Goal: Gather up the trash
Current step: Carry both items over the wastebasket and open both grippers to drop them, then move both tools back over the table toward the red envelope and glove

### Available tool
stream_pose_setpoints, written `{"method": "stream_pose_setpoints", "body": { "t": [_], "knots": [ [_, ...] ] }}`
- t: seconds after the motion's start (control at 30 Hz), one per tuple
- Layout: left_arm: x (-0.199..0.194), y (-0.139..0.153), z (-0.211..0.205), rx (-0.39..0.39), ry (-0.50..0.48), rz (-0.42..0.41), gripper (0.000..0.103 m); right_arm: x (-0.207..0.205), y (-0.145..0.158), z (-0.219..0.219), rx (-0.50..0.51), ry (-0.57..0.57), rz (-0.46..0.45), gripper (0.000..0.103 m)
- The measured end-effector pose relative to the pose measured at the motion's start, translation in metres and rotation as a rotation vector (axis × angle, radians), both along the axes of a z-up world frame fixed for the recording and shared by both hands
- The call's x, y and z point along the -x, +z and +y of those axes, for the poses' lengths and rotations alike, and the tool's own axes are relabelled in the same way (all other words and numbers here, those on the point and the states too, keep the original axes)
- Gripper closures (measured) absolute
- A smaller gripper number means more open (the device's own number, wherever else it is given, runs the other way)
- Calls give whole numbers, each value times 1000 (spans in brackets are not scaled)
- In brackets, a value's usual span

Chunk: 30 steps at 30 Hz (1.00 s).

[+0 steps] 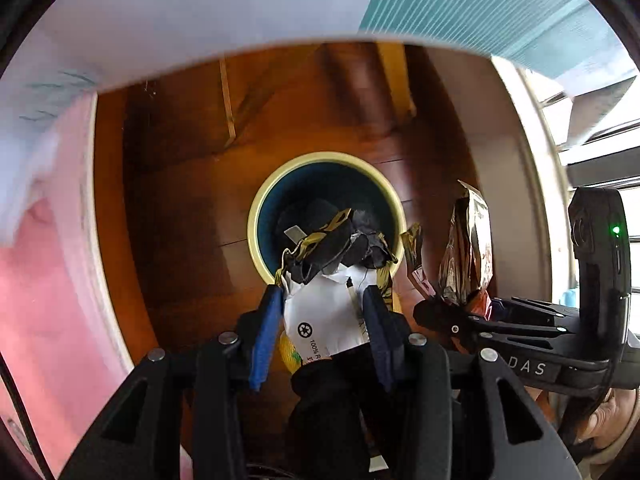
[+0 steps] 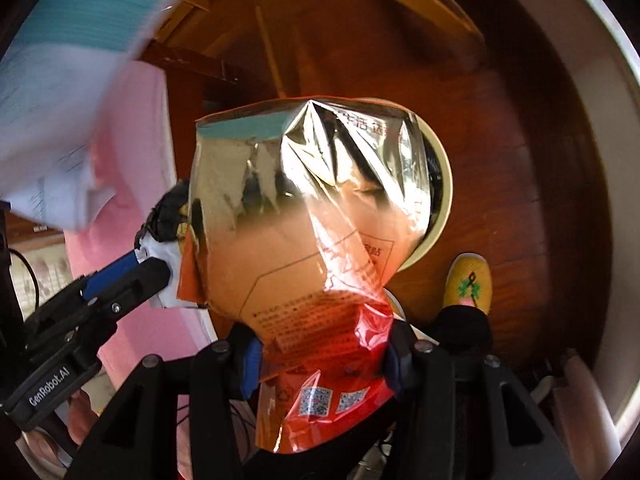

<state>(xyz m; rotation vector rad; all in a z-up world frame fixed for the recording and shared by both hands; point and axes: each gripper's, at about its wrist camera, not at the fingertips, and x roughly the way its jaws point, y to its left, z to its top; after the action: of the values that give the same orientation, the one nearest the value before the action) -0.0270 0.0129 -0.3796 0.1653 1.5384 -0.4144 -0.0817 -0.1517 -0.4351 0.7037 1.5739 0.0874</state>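
L gripper (image 1: 322, 300): pointed down, fingers (image 1: 266, 320) clamped on a crumpled wrapper wad (image 1: 332, 280), white w/ recycling mark, black and yellow-patterned scraps bunched at its top. Wad hangs right over the near rim of a round waste bin (image 1: 256, 216), cream-yellow rim, dark teal inside, dark scraps already at the bottom. Bin stands on a dark wood floor (image 1: 180, 220). R gripper (image 2: 320, 354): fingers (image 2: 250, 368) closed on the lower end of a foil snack bag (image 2: 304, 240), orange-red print w/ QR codes near the pads, shiny gold-silver upper part, torn open at top. In R wrist view the bag covers most of the bin (image 2: 442, 200); only a strip of rim shows on the right. In L wrist view the bag (image 1: 468, 248) sits just right of the bin, beside its rim, not over the opening. L gripper (image 2: 154, 272) seen from R view at left, w/ white wad (image 2: 164, 256) in its tips, close to the bag's left edge; touching or not, can't tell. Surroundings: pink surface (image 1: 48, 300) at left, white-teal sheet (image 1: 200, 8) blurred along top, yellow slipper (image 2: 468, 280) on floor near the bin.
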Motion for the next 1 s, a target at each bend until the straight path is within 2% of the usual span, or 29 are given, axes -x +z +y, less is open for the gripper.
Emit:
{"method": "stream_pose_setpoints", "body": {
  "t": [0.2, 0.3, 0.37, 0.47, 0.53, 0.6, 0.73, 0.9, 1.0],
  "knots": [
    [-10, -47, -10, -21, -21, 3, 62, -14, -57, -4, -58, 26, 10, 48],
    [-16, -61, -11, -19, -20, 11, 62, -23, -76, -7, -58, 42, 10, 45],
    [-20, -67, -12, -18, -28, 5, 62, -29, -86, -6, -65, 38, 11, 39],
    [-23, -77, -16, -25, -40, -10, 62, -30, -92, -10, -73, 43, 1, 29],
    [-25, -84, -15, -23, -31, -9, 58, -33, -95, -10, -60, 56, -8, 29],
    [-27, -83, -15, -26, -17, -2, 41, -36, -101, -9, -33, 75, -4, 27],
    [-32, -86, -13, -41, 18, -8, 29, -36, -107, -13, -3, 78, 2, 21],
    [-29, -81, -9, -78, 41, -20, 28, -29, -101, -17, 21, 95, 5, 21],
    [-23, -68, -5, -90, 62, -20, 28, -25, -89, -17, 39, 108, 0, 21]
  ]
}}
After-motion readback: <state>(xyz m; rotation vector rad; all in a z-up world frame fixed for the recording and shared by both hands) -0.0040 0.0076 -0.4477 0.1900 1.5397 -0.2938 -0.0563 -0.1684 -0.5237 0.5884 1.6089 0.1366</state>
